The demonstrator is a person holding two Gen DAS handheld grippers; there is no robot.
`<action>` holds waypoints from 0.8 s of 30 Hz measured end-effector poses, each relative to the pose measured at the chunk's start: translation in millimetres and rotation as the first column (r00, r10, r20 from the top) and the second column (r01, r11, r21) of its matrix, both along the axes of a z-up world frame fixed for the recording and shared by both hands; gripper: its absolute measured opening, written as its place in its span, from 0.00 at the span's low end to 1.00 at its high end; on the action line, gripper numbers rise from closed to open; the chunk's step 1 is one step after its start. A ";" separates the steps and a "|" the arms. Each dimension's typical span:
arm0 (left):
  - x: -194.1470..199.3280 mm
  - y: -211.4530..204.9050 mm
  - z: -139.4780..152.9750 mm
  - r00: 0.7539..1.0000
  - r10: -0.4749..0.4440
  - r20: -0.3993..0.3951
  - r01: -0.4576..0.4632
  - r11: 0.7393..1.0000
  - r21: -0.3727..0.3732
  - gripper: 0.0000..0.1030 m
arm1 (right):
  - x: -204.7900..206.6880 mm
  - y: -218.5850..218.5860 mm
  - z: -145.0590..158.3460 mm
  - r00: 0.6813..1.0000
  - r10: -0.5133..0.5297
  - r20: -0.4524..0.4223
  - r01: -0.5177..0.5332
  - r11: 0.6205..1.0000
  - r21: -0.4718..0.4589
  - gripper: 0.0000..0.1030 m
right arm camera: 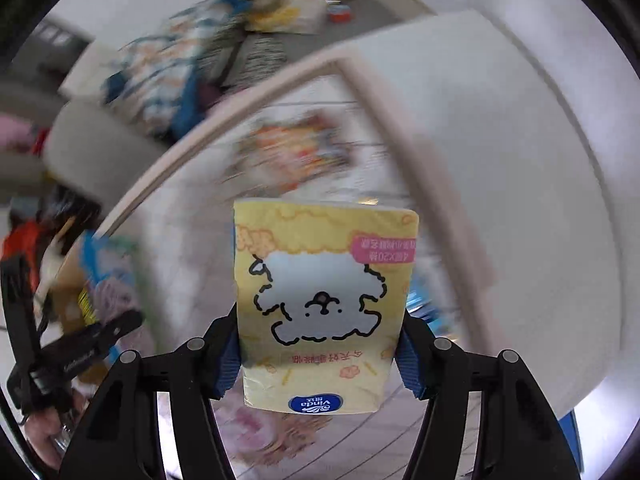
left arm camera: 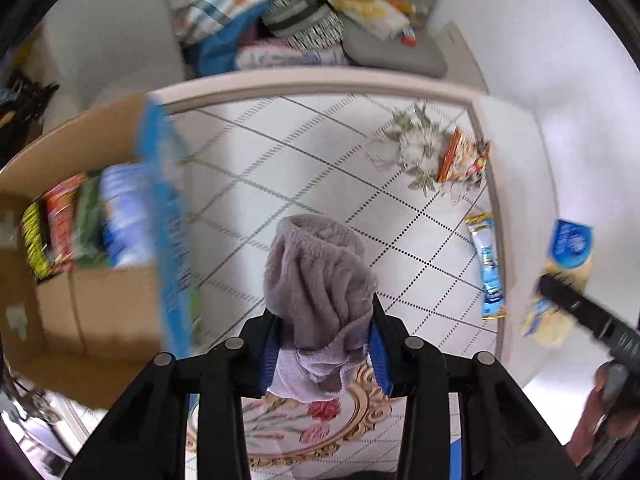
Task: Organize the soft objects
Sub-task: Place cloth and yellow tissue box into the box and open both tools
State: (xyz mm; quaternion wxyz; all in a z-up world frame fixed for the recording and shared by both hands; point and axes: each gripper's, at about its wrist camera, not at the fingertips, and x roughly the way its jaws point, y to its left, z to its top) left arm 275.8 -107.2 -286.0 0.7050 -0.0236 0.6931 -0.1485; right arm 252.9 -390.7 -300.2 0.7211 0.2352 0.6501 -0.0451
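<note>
The left gripper is clamped on a bunched grey-lilac fleece cloth, which stands up between its blue-padded fingers above the white table with a diamond-grid cover. To the left of the cloth, at the table's edge, sits an open brown cardboard box holding several upright packets, blurred in the left wrist view; a blurred blue strip crosses its near wall. Right of the cloth, on the table, lie a narrow blue-and-gold sachet and, farther back, an orange snack packet resting on a printed flower motif. Beyond the table's far rim, a grey sofa carries a heap of checked and striped fabrics. The right gripper is closed on a yellow soft tissue pack printed with a white fluffy dog, held upside down so that its blue oval brand mark sits nearest the camera; it is held over the right part of the table. In the right wrist view the surroundings are motion-blurred, and the cardboard box appears at the left, beside the left gripper.
</note>
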 end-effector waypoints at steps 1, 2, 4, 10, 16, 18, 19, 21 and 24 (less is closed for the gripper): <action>-5.4 15.4 9.6 1.000 0.017 0.013 -0.017 1.000 -0.009 0.34 | 1.1 25.2 8.2 0.999 0.032 0.012 -0.032 0.999 0.016 0.63; -10.7 31.1 18.9 0.999 0.032 0.024 -0.031 0.999 -0.016 0.34 | 3.3 53.4 15.8 0.997 0.074 0.026 -0.075 0.997 0.037 0.63; -9.1 65.1 34.6 0.997 0.063 0.038 -0.062 0.998 -0.027 0.34 | 4.2 98.4 27.5 0.990 0.134 0.050 -0.137 0.989 0.064 0.63; -8.8 175.4 53.9 0.983 0.174 0.059 -0.173 0.985 -0.019 0.34 | 11.0 243.8 49.8 0.947 0.307 0.088 -0.315 0.945 0.088 0.63; 0.2 266.2 22.5 0.953 0.302 -0.023 -0.303 0.952 -0.035 0.34 | 13.3 352.2 28.7 0.917 0.396 0.054 -0.400 0.912 0.095 0.63; 5.4 288.6 3.8 0.941 0.335 -0.059 -0.337 0.940 -0.042 0.34 | 16.8 379.1 18.2 0.910 0.414 0.038 -0.415 0.905 0.088 0.63; 8.4 297.5 -6.4 0.935 0.348 -0.075 -0.351 0.935 -0.046 0.34 | 20.1 392.0 10.7 0.906 0.423 0.027 -0.424 0.902 0.077 0.63; 14.0 304.9 -24.0 0.929 0.352 -0.112 -0.360 0.931 -0.056 0.34 | 25.3 411.4 -4.0 0.902 0.432 0.006 -0.431 0.900 0.063 0.63; 22.6 309.0 -50.4 0.921 0.350 -0.171 -0.367 0.927 -0.077 0.34 | 32.6 432.2 -28.5 0.895 0.444 -0.036 -0.442 0.896 0.047 0.63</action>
